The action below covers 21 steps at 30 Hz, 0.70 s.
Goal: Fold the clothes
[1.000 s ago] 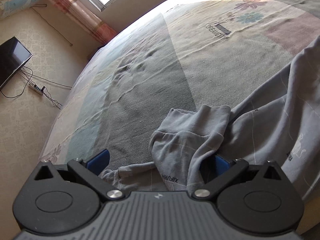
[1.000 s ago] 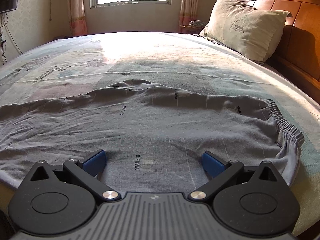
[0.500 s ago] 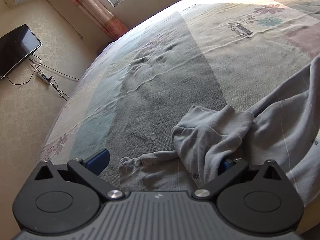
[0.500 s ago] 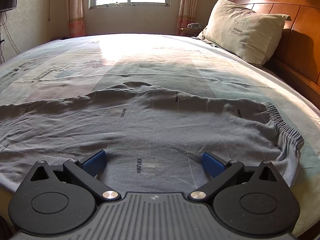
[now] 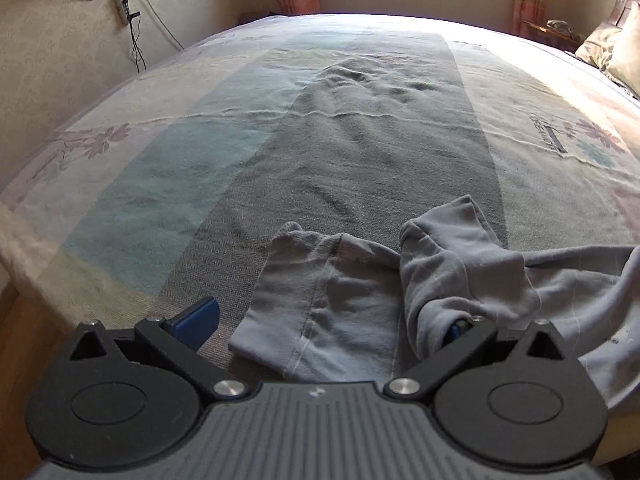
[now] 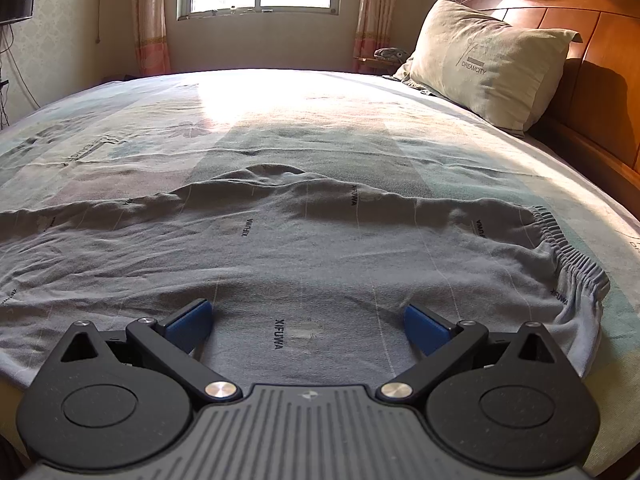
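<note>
One grey garment on bed

Our left claw is spread wide and held low at the bed's near edge. Our right claw is likewise spread wide, level, gripping nothing.

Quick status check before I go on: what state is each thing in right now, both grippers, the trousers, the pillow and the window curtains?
Left gripper: jaws open, one blue pad partly under bunched cloth.
Right gripper: jaws open, over the cloth.
Grey trousers: spread across the bed, wrinkled, unfolded.
Trouser leg end: crumpled, one cuff flopped over.
Pillow: propped against the headboard.
Curtains: drawn aside.
</note>
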Each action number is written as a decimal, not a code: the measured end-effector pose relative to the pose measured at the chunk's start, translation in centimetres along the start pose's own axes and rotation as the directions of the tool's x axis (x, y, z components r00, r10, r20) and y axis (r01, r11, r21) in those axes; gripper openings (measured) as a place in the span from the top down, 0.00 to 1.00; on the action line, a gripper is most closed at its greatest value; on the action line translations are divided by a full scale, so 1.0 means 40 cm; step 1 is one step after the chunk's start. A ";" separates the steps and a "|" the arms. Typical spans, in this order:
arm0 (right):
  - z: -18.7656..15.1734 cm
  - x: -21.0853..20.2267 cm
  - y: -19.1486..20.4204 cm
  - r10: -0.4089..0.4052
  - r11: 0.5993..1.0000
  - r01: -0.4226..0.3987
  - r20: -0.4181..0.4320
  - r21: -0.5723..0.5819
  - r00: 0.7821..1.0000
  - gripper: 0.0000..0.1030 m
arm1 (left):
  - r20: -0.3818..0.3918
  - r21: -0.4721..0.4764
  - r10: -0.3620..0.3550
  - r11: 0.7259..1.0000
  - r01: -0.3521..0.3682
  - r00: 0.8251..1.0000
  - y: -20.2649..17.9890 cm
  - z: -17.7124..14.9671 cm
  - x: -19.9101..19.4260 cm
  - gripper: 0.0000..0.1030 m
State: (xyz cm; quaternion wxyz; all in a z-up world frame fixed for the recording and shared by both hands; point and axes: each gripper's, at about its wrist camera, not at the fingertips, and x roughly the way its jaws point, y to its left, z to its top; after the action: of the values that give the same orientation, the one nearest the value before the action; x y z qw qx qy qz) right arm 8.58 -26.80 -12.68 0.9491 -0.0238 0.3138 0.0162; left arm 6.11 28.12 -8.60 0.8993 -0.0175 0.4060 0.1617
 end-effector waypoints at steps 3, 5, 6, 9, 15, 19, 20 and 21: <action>-0.001 0.000 0.001 -0.001 1.000 0.001 0.002 0.000 1.000 0.00 | 0.006 0.008 0.001 1.000 -0.001 1.000 -0.008 -0.014 0.002 0.01; -0.001 0.000 0.002 -0.002 1.000 0.002 0.003 -0.001 1.000 0.00 | 0.034 0.094 0.015 0.995 -0.018 0.999 -0.046 -0.016 -0.003 0.01; -0.001 -0.001 0.002 -0.003 1.000 0.003 0.004 -0.001 1.000 0.00 | 0.050 0.139 0.016 0.990 -0.022 0.999 -0.066 -0.016 -0.006 0.01; -0.002 -0.001 0.003 -0.006 1.000 0.006 0.006 -0.003 1.000 0.00 | 0.096 0.257 0.008 0.966 -0.032 0.995 -0.122 -0.014 -0.012 0.01; -0.003 -0.003 0.004 -0.009 1.000 0.009 0.010 -0.006 1.000 0.00 | 0.144 0.212 0.021 0.976 -0.051 0.989 -0.112 0.017 -0.011 0.01; -0.002 -0.001 0.006 -0.011 1.000 0.011 0.011 -0.006 1.000 0.00 | 0.132 0.045 0.048 0.998 -0.054 0.990 -0.011 0.017 -0.019 0.01; -0.002 -0.001 0.006 -0.010 1.000 0.011 0.012 -0.006 1.000 0.00 | 0.126 0.016 0.053 0.998 -0.056 0.991 0.013 0.012 -0.021 0.01; -0.002 -0.001 0.007 -0.011 1.000 0.011 0.013 -0.006 1.000 0.00 | 0.121 -0.013 0.058 0.998 -0.057 0.991 0.036 0.008 -0.023 0.01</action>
State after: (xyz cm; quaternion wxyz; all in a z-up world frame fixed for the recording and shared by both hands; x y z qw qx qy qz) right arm 8.49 -26.55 -12.74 0.9510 -0.0282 0.3075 0.0122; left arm 5.32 29.30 -7.58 0.9171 0.0000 0.3503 0.1904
